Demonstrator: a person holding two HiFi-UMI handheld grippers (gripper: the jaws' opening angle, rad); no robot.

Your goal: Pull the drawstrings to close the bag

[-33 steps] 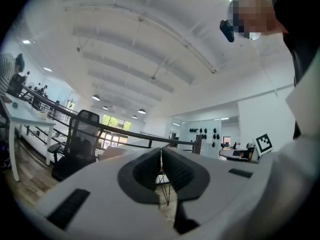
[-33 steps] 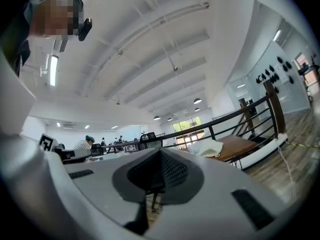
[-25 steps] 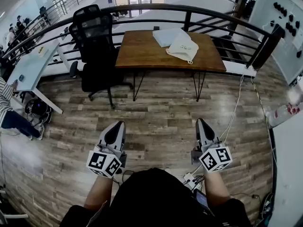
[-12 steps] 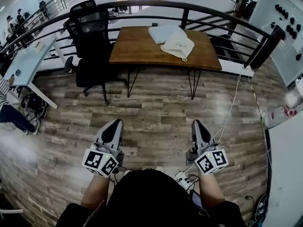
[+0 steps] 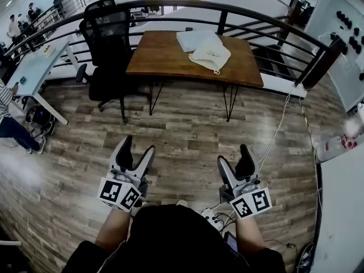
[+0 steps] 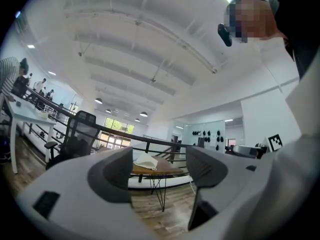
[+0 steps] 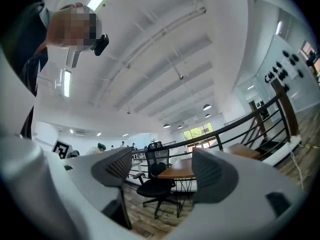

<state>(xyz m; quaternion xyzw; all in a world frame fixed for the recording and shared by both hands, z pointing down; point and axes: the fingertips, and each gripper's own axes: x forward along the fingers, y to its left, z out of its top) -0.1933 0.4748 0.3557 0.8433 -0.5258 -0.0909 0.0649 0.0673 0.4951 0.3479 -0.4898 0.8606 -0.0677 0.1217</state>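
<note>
While a grey-brown plank floor is lying open ahead, a white desk is standing far left, then a black mesh office chair, then a brown wooden table before a black metal railing. A cream cloth drawstring bag is lying on the table's right half, its contents hidden. The left gripper and right gripper, well apart from it, have just been opening their jaws, which are gaping on nothing.
</note>
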